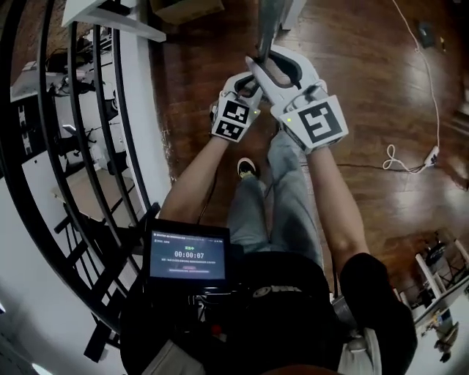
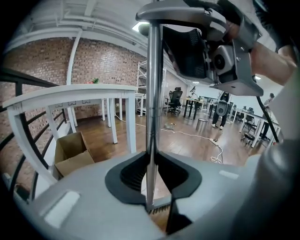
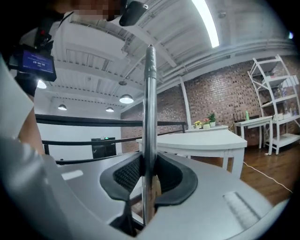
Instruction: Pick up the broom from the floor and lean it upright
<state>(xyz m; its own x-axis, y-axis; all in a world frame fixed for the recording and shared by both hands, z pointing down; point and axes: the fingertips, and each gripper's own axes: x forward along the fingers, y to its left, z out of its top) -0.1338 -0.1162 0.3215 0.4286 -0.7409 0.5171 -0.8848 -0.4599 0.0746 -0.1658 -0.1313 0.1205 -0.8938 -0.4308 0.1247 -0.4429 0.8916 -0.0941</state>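
Note:
The broom's grey metal handle (image 1: 269,26) runs from between both grippers toward the top of the head view. My left gripper (image 1: 251,82) is shut on the handle (image 2: 152,117), which stands upright between its dark pads; a few bristles (image 2: 159,209) show below the jaws. My right gripper (image 1: 277,69) sits just beside the left one and clamps the same handle (image 3: 149,108) higher up, with its pads pressed against both sides. In the left gripper view the right gripper (image 2: 178,11) wraps the pole near the top. The broom head is mostly hidden.
A black railing (image 1: 80,146) curves along the left. A white table (image 2: 70,93) and a cardboard box (image 2: 70,152) stand ahead on the wooden floor. A white cable with a power strip (image 1: 410,157) lies to the right. My legs and a shoe (image 1: 248,168) are below the grippers.

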